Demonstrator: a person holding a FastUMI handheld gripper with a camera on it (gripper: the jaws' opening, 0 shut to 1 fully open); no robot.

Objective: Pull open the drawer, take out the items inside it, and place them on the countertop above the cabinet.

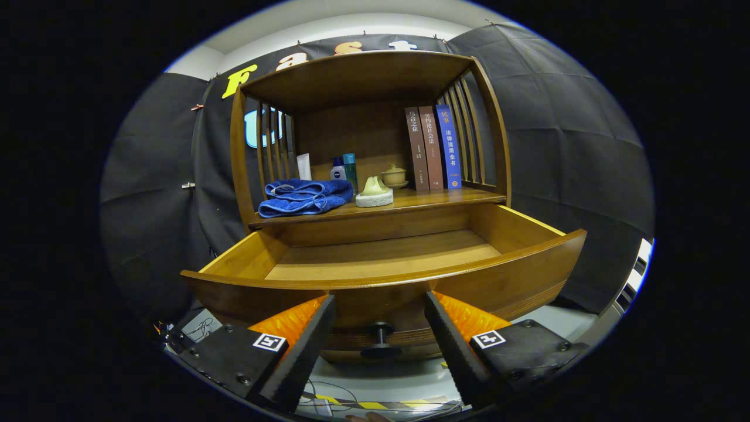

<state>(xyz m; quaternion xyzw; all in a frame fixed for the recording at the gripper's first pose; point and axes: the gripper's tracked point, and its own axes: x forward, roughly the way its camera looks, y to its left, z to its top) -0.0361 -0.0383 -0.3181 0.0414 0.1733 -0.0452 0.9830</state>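
The wooden drawer [515, 275] stands pulled out toward me, and the part of its floor that I see is bare wood. Its dark round knob [381, 340] sits on the drawer front, in the gap between my fingers and untouched by them. My gripper [381, 305] is open, with its fingertips close to the drawer front on either side of the knob. On the countertop [445, 199] above the drawer lie a folded blue towel [304, 196] and a pale sponge-like item [375, 193].
At the back of the countertop stand a white tube [304, 166], two small bottles [344, 169], a small lidded cup [394, 175] and three upright books [433, 147]. Slatted side walls and a top board enclose the shelf. Cables and striped tape [375, 404] lie on the floor below.
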